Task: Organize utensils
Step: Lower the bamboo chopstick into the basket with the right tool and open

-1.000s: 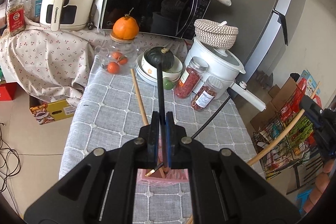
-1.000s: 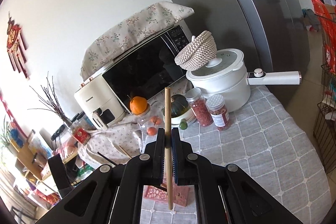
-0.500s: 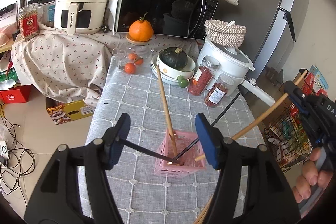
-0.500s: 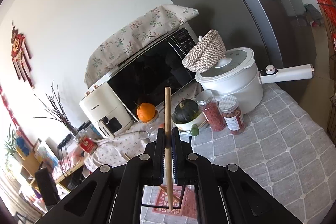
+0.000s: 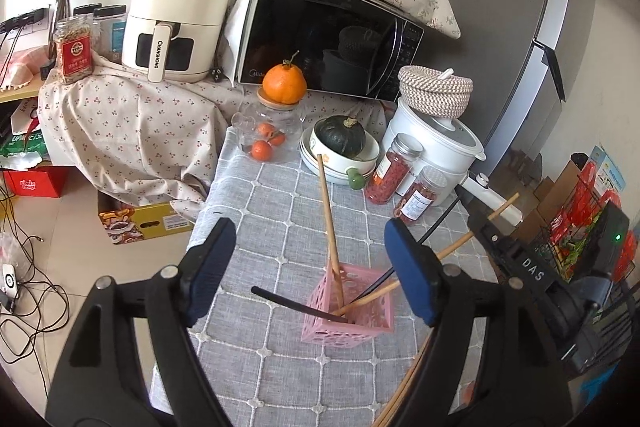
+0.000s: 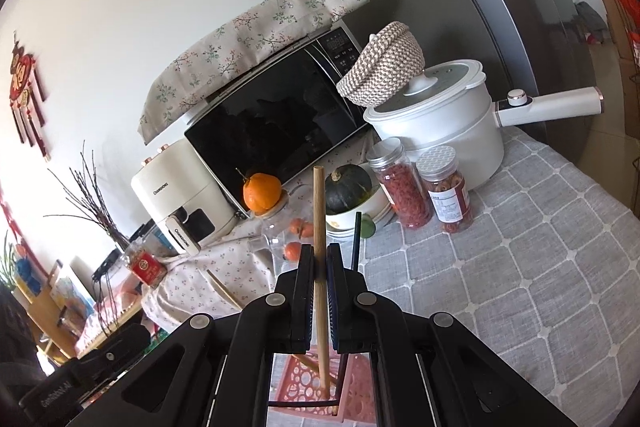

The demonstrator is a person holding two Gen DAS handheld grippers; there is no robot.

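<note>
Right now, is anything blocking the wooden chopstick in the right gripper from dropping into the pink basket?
Nothing solid: the wooden chopstick already points into the pink basket. Only the other chopsticks leaning inside crowd its opening.

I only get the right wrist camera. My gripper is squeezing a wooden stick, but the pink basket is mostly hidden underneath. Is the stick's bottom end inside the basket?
Observer: Yes. In the left wrist view, the stick in the right gripper slants down into the pink basket.
Kid: What else is in there?
Observer: Another wooden chopstick leans toward the bowls, and a black chopstick pokes out over the basket's left rim.
Kid: Is the other gripper holding something?
Observer: No. The left gripper is wide open with nothing between its fingers.
</note>
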